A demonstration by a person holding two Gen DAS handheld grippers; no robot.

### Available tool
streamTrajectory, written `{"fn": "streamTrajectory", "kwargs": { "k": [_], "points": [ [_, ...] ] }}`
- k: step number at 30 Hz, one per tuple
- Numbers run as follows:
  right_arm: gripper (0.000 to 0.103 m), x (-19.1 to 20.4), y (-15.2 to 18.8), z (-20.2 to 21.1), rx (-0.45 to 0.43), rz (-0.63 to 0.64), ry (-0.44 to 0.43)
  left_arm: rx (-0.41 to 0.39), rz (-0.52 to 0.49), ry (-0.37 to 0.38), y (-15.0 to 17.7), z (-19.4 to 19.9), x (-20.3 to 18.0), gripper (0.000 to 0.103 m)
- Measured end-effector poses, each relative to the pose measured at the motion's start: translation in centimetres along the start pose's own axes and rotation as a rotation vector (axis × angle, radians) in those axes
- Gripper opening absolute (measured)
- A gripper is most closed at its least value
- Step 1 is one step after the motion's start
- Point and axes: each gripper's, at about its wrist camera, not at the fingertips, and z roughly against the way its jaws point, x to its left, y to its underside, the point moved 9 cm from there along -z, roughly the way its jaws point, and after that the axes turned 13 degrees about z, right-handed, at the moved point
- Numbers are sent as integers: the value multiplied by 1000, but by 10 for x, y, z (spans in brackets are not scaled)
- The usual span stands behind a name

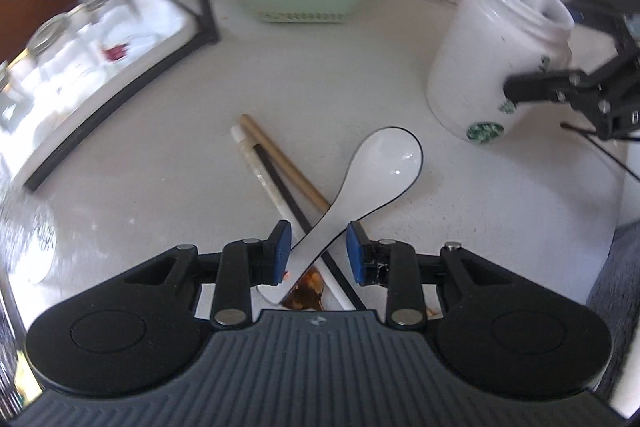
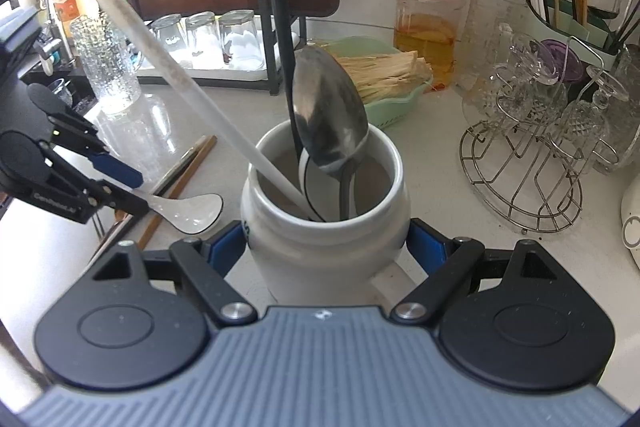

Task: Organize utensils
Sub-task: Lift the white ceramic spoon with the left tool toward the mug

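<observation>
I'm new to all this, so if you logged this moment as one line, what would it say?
left gripper: open around white ceramic spoon handle | right gripper: fingers against white mug | chopsticks: on counter

We see bright daylight, glare on the counter (image 1: 168, 163) and glasses (image 1: 52, 35). Our left view smears with blur at its top; both edges bend.

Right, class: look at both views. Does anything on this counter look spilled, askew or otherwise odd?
Yes. A brown sticky-looking smear lies on the counter under the spoon handle, like a spill. The spoon lies crossed over loose chopsticks instead of standing in the mug with the others.
</observation>
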Motion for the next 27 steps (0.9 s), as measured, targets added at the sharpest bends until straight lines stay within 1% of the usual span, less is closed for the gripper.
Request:
{"fn": "streamTrajectory", "kwargs": {
  "k": [4,6,9,11,13,15,17,19,22,24,27],
  "points": [
    [89,-1,0,-1,1,-11,10,28,-146,6,1,-4,-12,35],
    [89,-1,0,-1,3,-16,14,53,-196,22,1,-6,-16,35],
    [89,-1,-1,-1,8,-21,21,92,-263,20,0,-6,-19,35],
    [89,-1,-1,-2,10,-23,24,135,-284,19,0,-7,-19,34],
    [89,-1,-1,-2,10,-25,27,156,-310,17,0,-7,-19,34],
    [89,-1,-1,-2,10,-27,29,181,-352,-9,2,-10,-19,34],
    [89,-1,-1,-1,10,-28,31,198,-361,-8,5,-11,-19,34],
    [89,-1,-1,-1,10,-30,32,208,-359,2,7,-12,-20,27],
    [89,-1,-1,-1,7,-31,32,204,-357,-10,5,-12,-20,19],
    [89,-1,-1,-1,6,-29,33,193,-351,-20,3,-11,-22,17],
    [89,-1,0,-1,3,-30,33,186,-309,-13,-3,-4,-24,16]
  ]
}}
